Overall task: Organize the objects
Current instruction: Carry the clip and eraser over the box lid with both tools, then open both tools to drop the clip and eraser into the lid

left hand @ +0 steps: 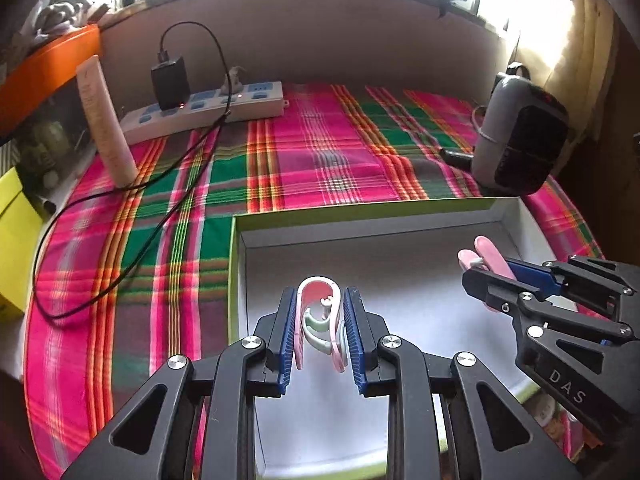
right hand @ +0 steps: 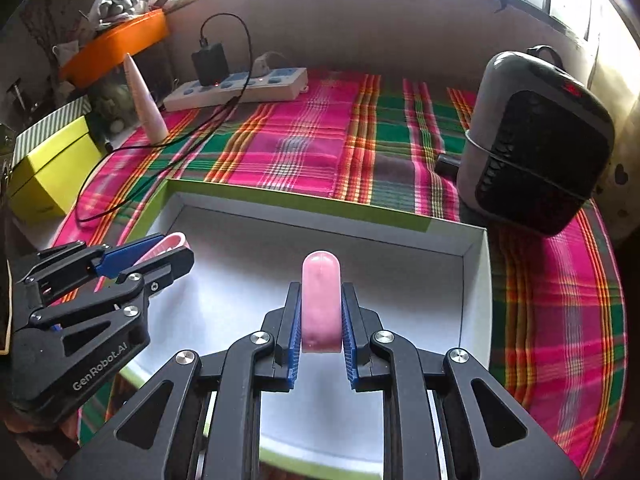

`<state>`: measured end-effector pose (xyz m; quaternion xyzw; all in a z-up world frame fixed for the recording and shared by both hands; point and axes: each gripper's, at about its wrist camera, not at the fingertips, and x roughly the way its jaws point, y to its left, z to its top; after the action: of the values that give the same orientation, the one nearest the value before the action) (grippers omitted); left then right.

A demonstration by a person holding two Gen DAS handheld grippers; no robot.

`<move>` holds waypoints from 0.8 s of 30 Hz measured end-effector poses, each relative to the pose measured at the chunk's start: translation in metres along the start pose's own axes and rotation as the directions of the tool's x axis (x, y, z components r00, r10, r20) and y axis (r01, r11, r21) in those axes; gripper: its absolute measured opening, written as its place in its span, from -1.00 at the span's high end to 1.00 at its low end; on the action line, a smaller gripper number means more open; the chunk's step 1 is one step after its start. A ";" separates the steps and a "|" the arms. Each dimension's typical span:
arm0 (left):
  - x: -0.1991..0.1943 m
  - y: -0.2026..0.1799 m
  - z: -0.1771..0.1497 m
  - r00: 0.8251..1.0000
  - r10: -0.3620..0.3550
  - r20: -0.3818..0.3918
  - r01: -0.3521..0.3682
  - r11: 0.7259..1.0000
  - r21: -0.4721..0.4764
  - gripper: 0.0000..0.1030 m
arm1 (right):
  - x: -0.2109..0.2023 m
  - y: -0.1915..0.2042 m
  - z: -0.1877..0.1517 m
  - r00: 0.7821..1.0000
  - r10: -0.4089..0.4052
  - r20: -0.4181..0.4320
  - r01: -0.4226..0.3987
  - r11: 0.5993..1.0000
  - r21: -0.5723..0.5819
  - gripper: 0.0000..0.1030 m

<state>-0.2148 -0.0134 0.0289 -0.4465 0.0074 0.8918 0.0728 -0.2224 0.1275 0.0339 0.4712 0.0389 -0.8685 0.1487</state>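
A: What are the grippers carrying?

B: The left gripper (left hand: 319, 320) is squeezing a pink clip (left hand: 319, 312) between its blue pads; the right gripper (right hand: 321, 320) is clamping a pink peg (right hand: 321, 300).

A: Where are they hanging?

B: Both are hovering over the white box (right hand: 476, 280), which is sitting on the plaid cloth (left hand: 320, 152) near a grey heater (right hand: 536, 140).

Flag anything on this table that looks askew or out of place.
Only the black charger cable stands out: it trails loosely from the power strip across the plaid cloth. The pink tube stands tilted, leaning left. The white box looks undamaged, and nothing appears spilled.
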 end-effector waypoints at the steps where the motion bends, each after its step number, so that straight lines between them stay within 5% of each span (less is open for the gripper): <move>1: 0.003 0.000 0.001 1.000 0.002 -0.005 -0.002 1.000 -0.002 0.58 | 0.002 0.000 0.001 1.000 0.000 -0.001 0.000 1.000 -0.001 0.64; 24: 0.022 0.003 0.011 1.000 0.013 -0.023 -0.013 1.000 0.004 0.58 | 0.022 -0.004 0.010 0.999 -0.028 -0.039 0.028 1.000 0.013 0.63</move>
<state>-0.2368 -0.0124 0.0177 -0.4563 0.0129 0.8871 0.0677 -0.2428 0.1245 0.0204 0.4886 0.0427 -0.8613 0.1327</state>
